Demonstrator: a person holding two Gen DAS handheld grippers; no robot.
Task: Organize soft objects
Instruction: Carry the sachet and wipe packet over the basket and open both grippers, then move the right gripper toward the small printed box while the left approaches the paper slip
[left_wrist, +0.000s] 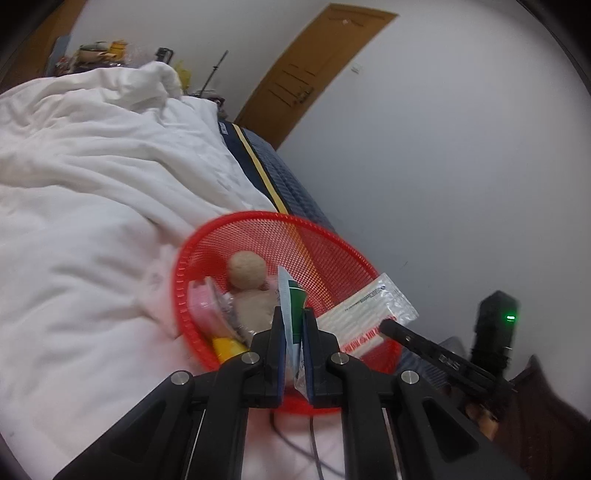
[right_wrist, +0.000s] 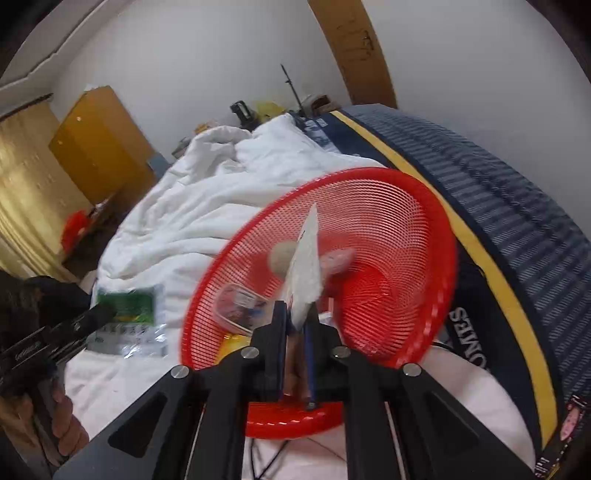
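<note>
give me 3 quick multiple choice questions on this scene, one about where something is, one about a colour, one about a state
1. Where is the beige plush toy?
A. on the floor
B. in the mesh basket
C. on the door

2. What colour is the mesh basket?
A. red
B. blue
C. black

3. What is the left gripper doing?
A. hanging open, holding nothing
B. shut on the green and white packet
C. shut on the basket rim

Answers: 1 B, the toy lies inside the basket on the white duvet. 2 A, its mesh is bright red in both views. 3 B, the packet stands between the closed jaws.
</note>
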